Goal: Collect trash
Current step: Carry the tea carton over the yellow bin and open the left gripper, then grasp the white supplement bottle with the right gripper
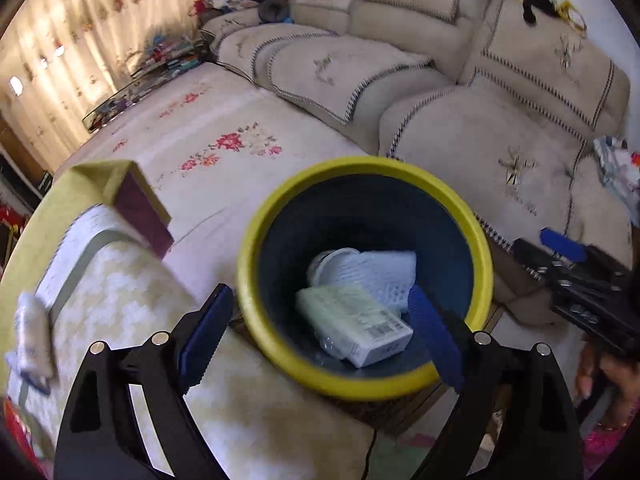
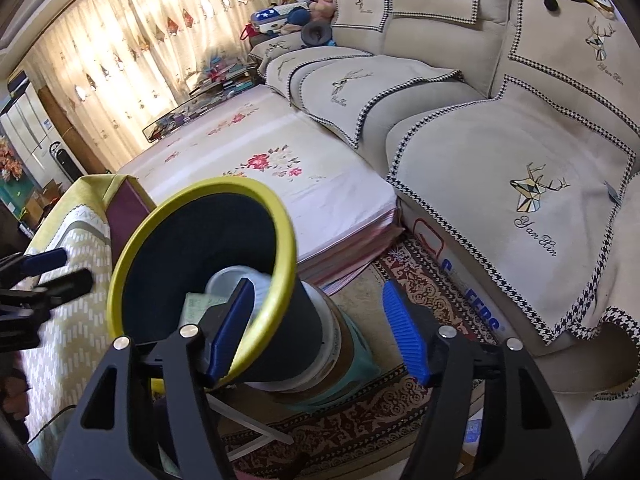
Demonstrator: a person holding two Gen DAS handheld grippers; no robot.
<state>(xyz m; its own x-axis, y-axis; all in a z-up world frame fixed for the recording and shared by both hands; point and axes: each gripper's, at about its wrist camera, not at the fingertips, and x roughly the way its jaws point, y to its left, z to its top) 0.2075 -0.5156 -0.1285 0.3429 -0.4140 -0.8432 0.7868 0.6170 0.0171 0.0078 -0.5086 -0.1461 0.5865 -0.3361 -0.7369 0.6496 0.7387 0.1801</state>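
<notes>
L tongs (image 1: 316, 332): wide open, empty; hover over the bin mouth, L finger outside the rim, R fingertip over the inside.
R tongs (image 2: 320, 320): wide open, nothing held; L finger just at/over the bin's near rim, R finger well clear on the carpet side. Contact w/ rim: can't tell.
Bin (image 1: 486, 264): yellow rim, dark inside, round; stands beside the desk (image 1: 132, 288) edge, sofa (image 1: 500, 152) behind. In R wrist view it looks tilted, seems to sit on stacked tubs — can't tell if that's lens skew.
Trash in bin: white carton (image 1: 356, 324) w/ barcode on top, white mesh-sleeved cup (image 1: 360, 272) behind it, sth clear under the carton, unclear what.
Trash left out: white wrapped packet (image 1: 34, 332) on the desk at far L, blurred; well apart from both tongs, L of the L tongs.
Handling, packet: judged light, soft, crinkly film, prob. slippery; will squash. Pinch across its short middle, not the end.
Handling, carton: light, thin card, stiff enough but dents; already binned, leave it.
Handling, bin: light plastic, rigid rim; if it needs steadying, take the rim wall between fingers. Perch looks tippy, so easy on side push.
Stage: judged partway; some trash in, at least the packet left.
Next calls for: L tongs swing L over the desk to the packet, keep open till astride it.
Risk: knocking the bin w/ R tongs; packet slipping out of the pinch.
</notes>
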